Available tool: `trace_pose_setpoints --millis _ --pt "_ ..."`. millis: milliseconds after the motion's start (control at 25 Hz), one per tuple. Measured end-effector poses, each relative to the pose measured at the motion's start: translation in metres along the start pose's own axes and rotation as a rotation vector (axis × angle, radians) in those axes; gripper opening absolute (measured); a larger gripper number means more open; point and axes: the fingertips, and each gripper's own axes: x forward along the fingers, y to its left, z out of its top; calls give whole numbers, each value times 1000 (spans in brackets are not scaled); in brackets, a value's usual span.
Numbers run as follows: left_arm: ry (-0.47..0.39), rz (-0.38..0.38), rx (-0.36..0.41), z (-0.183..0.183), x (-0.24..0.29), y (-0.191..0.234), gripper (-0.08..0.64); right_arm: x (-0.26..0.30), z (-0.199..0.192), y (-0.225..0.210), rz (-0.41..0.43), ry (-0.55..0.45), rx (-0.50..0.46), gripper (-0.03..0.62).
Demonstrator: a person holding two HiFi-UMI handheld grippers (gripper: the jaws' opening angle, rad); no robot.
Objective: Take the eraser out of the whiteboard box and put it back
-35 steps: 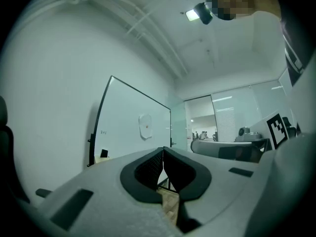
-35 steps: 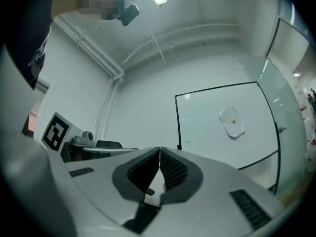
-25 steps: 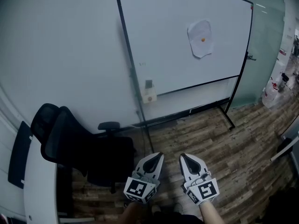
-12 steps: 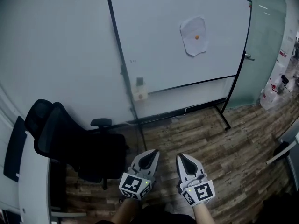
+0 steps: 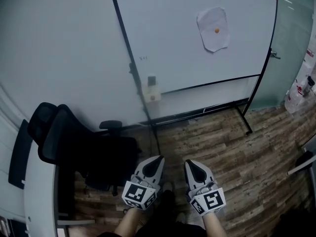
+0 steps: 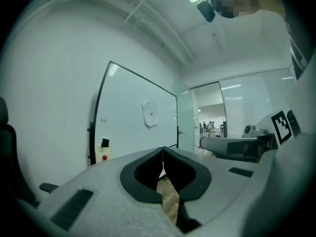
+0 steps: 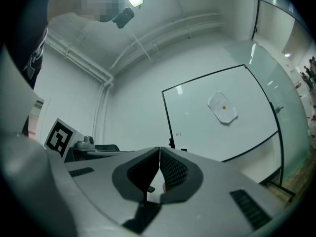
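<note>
A small cream whiteboard box (image 5: 151,95) hangs on the left post of the whiteboard (image 5: 187,38), and the dark eraser (image 5: 151,80) stands upright in it. In the left gripper view the box (image 6: 102,154) and the eraser (image 6: 105,142) are far off at the left. My left gripper (image 5: 157,161) and right gripper (image 5: 190,163) are side by side low in the head view, well short of the box and over the wooden floor. Both point level at the board. The left gripper (image 6: 163,150) and the right gripper (image 7: 160,149) are shut with nothing held.
A black office chair (image 5: 74,147) stands at the left, next to a white desk edge (image 5: 42,196). A sheet of paper (image 5: 213,29) is pinned to the board by an orange magnet. The board's stand foot (image 5: 244,118) reaches onto the wooden floor (image 5: 232,157). A glass wall (image 5: 291,43) is at the right.
The whiteboard and its box look larger and nearer than a second ago. Both grippers sit slightly lower in the head view, still shut and side by side.
</note>
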Motion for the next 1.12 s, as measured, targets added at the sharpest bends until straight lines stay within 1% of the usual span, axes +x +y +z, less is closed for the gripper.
trace_pose_setpoints --millis 120,240,440,720,920,1120 --pt "-2 12 -16 -7 18 29 5 29 -11 -10 -4 12 -12 3" --pt "-14 17 -31 -6 46 59 5 62 -16 -23 -6 21 -21 3" --pt "-36 -2 -30 9 94 109 5 127 -13 -51 -16 21 -35 3" --pt "-34 -14 -56 8 148 180 5 211 -22 -79 -38 39 -37 3" --pt "-27 -34 -70 5 174 212 5 250 -31 -91 -55 61 -38 3" --pt "-31 -53 -89 4 192 234 5 280 -35 -101 -63 78 -46 3"
